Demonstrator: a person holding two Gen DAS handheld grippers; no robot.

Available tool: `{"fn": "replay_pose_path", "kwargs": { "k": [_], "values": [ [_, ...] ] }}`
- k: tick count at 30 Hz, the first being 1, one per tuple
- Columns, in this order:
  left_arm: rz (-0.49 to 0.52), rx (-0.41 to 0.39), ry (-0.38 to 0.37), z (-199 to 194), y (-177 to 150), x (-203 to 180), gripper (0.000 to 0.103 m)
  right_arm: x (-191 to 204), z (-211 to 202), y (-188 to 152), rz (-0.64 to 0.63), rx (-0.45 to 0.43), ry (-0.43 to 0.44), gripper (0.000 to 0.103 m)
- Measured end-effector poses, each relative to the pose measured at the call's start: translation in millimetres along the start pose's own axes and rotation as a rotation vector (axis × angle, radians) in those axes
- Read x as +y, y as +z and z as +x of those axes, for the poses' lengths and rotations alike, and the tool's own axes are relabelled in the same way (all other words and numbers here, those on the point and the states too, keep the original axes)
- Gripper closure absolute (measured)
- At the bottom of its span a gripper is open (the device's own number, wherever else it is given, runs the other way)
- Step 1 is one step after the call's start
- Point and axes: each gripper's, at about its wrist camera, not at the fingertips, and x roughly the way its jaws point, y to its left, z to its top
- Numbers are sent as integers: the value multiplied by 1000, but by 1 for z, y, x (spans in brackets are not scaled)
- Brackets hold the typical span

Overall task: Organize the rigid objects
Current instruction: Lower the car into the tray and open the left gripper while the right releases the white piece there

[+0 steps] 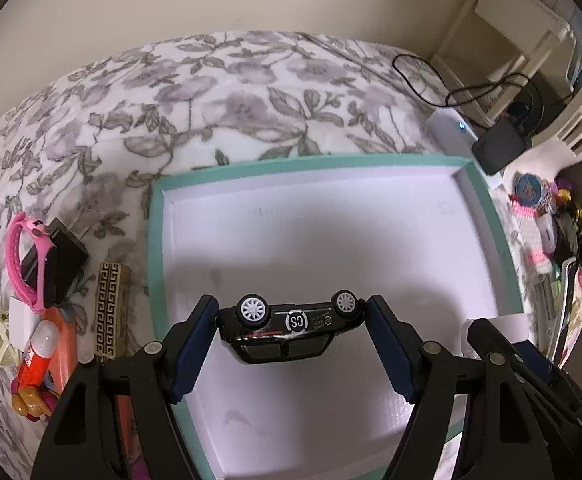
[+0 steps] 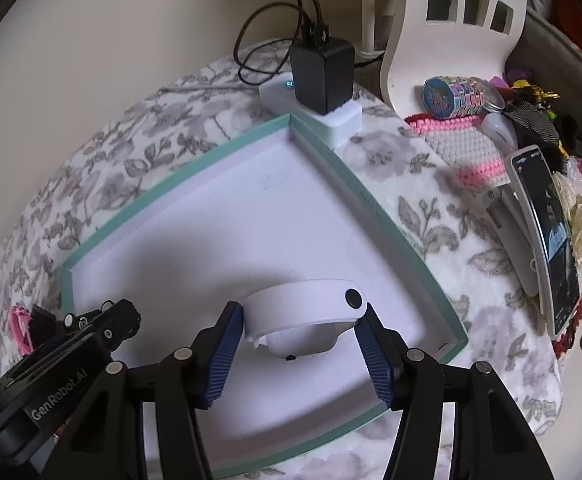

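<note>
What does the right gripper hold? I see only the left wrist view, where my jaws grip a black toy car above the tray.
Observer: The right gripper is shut on a white wristband device with a round black button, over the same teal-rimmed tray.
Operator: Is my left gripper visible there?
Observer: Yes, the left gripper shows at the lower left edge, with the toy car only partly seen.
Operator: What lies right of the tray?
Observer: A phone with a lit screen, propped on a stand on the floral cloth.
</note>
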Motion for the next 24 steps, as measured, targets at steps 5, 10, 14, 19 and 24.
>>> {"fn": "replay_pose_path", "kwargs": {
  "k": [5, 10, 14, 19, 24],
  "values": [
    [-2, 7, 16, 4, -3, 2, 26, 0, 8, -3, -8, 25, -8, 42],
    [-16, 5, 29, 3, -3, 9, 26, 2, 9, -3, -18, 28, -21, 42],
    [-27, -13, 26, -4, 0, 12, 26, 4, 7, -2, -24, 17, -12, 37],
    [-59, -39, 41, -12, 4, 21, 26, 3, 2, -1, -12, -7, -2, 26],
    [-108, -77, 39, -23, 9, 34, 16, 8, -6, 1, -34, -64, 10, 7]
  ]
}}
